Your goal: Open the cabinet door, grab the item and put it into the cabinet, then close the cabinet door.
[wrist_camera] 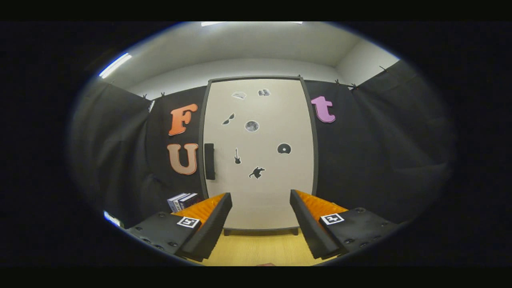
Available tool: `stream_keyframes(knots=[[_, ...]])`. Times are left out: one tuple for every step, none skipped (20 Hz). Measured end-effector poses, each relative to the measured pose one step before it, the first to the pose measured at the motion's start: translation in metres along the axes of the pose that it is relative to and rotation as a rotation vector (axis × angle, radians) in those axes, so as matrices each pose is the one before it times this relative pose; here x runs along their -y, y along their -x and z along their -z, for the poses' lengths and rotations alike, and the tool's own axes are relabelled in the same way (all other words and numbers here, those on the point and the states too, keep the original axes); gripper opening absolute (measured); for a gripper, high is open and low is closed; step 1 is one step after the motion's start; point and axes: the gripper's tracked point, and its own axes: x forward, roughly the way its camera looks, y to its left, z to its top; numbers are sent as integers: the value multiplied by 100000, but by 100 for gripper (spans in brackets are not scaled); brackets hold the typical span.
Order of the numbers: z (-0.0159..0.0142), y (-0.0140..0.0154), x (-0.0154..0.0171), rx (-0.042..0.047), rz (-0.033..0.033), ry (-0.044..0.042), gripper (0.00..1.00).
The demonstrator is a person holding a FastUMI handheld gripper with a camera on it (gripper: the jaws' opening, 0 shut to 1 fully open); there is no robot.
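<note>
Tool point(261, 208) fingers are held wide apart, nothing gripped. Beyond them, the cabinet point(259, 152) is seen upright on the wooden bench point(256, 250), door shut, dark handle point(209, 161) at its left edge. Books point(183, 201) are stacked left of it.

The gripper point(261, 218) is held level, pointing straight forward; its jaws stand wide apart with nothing between them; each finger point(208, 224) carries a square marker on top.
</note>
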Motion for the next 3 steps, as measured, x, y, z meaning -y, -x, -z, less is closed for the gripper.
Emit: stream_keyframes(knots=[[51,311,433,481,1393,648,94],[-60,378,262,543,876,323,95],[-81,367,218,659,628,-121,95]])
